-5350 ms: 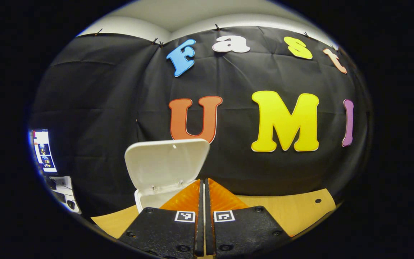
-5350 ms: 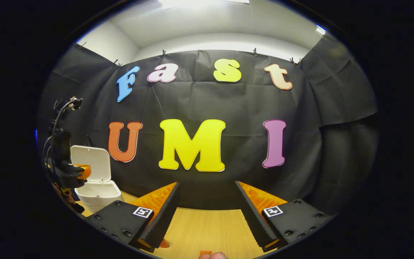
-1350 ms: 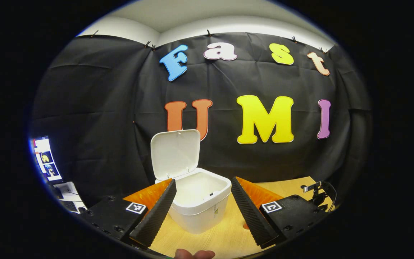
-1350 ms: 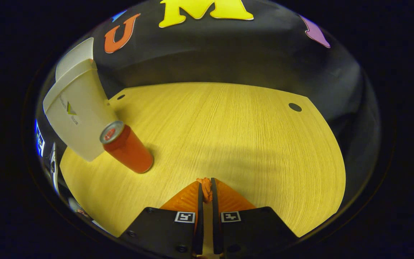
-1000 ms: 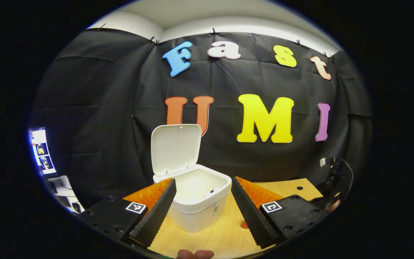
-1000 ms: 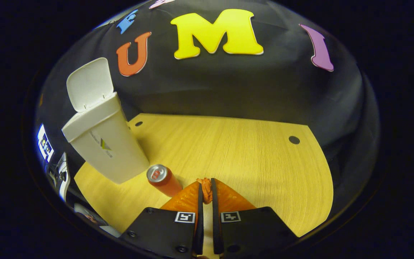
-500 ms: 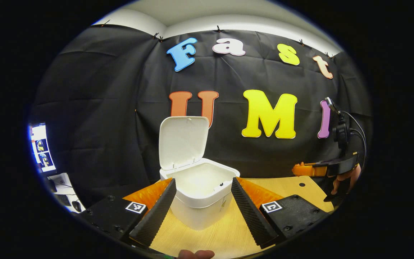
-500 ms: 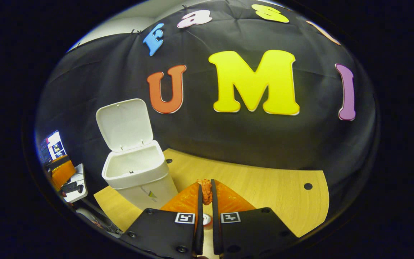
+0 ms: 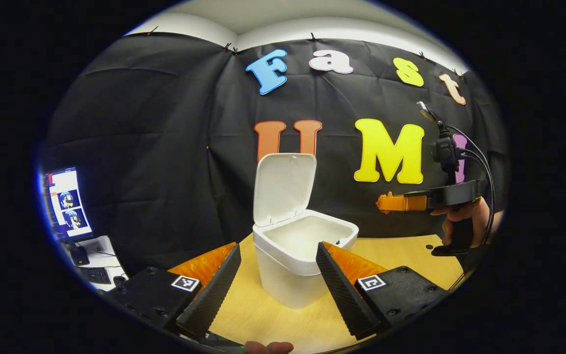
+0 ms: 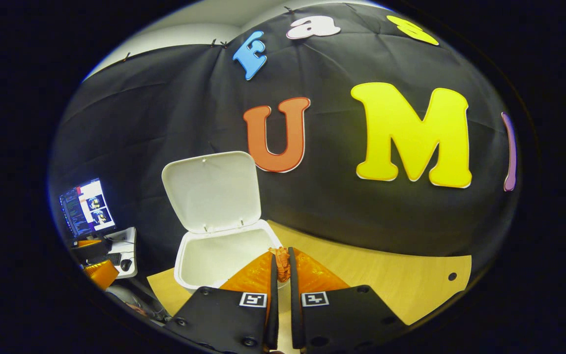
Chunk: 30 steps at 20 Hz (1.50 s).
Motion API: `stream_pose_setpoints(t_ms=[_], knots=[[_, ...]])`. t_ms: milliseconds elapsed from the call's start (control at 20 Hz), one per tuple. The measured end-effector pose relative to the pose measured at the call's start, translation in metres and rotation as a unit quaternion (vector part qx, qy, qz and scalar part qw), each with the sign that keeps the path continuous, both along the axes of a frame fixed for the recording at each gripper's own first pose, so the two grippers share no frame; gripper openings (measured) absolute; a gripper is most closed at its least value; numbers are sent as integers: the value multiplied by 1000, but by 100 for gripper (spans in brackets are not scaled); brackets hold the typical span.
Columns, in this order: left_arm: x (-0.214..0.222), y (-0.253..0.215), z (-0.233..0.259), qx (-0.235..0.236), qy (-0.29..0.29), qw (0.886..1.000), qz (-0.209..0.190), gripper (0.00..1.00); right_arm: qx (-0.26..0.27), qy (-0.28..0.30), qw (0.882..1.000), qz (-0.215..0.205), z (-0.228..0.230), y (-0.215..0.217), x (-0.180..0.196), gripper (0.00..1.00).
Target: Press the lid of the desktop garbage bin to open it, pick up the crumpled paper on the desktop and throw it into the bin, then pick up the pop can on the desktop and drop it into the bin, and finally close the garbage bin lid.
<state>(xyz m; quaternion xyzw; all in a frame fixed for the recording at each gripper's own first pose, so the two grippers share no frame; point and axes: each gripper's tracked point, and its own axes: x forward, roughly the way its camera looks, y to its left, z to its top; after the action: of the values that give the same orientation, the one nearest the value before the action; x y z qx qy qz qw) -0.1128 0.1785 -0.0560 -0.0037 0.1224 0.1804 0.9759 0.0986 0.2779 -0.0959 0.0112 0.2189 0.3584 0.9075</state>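
bin [image 10: 199, 260] lid's [image 10: 209, 191] up, right gripper [image 10: 281, 260] pinching the paper [image 10: 280, 255] near it, left gripper [image 9: 278, 265] open. can and closing left.

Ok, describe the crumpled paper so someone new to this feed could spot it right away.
Start at the white garbage bin standing on the wooden desktop with its lid up. Just beside its open rim, the right gripper is shut on a small wad. That orange crumpled paper is wrinkled, unlike the bin's smooth plastic.
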Motion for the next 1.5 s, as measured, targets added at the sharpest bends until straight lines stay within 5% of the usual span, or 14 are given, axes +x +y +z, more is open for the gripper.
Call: stream_pose_setpoints(t_ms=[400, 750, 1050, 1200, 1500], knots=[[-32, 35, -23, -7, 32, 998, 46, 100, -29, 11, 998, 57, -34, 85, -1, 11], [-41, 53, -29, -5, 39, 997, 63, 100, -50, 23, 996, 75, -58, 114, -5, 13], [-38, 56, -34, -11, 39, 997, 60, 100, -50, 33, 996, 72, -64, 116, -5, 30], [-35, 54, -35, -7, 41, 998, 55, 100, -49, 23, 996, 64, -64, 115, 0, 54], [-22, 38, -37, -13, 34, 999, 15, 100, -36, 14, 998, 59, -52, 110, -3, 71]])
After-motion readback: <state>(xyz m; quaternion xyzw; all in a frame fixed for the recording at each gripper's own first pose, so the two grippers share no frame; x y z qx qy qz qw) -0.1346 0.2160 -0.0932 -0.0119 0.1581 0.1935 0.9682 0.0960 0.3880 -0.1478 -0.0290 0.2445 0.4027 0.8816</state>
